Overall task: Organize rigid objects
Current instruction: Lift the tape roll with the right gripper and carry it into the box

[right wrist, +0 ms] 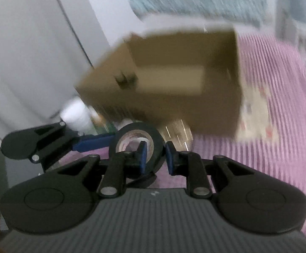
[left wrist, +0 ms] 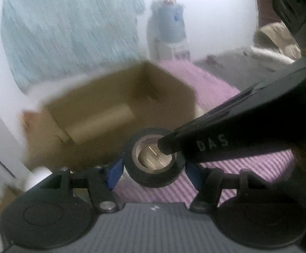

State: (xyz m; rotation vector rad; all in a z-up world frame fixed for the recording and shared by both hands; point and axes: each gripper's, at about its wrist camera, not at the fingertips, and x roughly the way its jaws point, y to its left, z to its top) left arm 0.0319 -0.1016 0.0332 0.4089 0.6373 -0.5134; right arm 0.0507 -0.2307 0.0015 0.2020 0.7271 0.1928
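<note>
While both views blur with motion, the left gripper (left wrist: 154,166) clasps a black tape roll (left wrist: 153,158) by its outer sides above the purple striped cloth (left wrist: 212,88). The right gripper (right wrist: 155,157) pinches the roll's wall, one finger (right wrist: 142,156) inside the core. An open cardboard box (left wrist: 115,105) sits just behind.

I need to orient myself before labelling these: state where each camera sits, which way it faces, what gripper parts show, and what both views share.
Left wrist: sits on the left gripper, looking along its blue fingers, which flank the black tape roll; beyond is the open cardboard box. The right gripper's finger reaches in from the right into the roll's core.
Right wrist: sits on the right gripper, whose fingers pinch the roll's wall, one finger inside the core; the left gripper's blue finger enters from the left.
Shared: tape roll, box, striped purple cloth.
</note>
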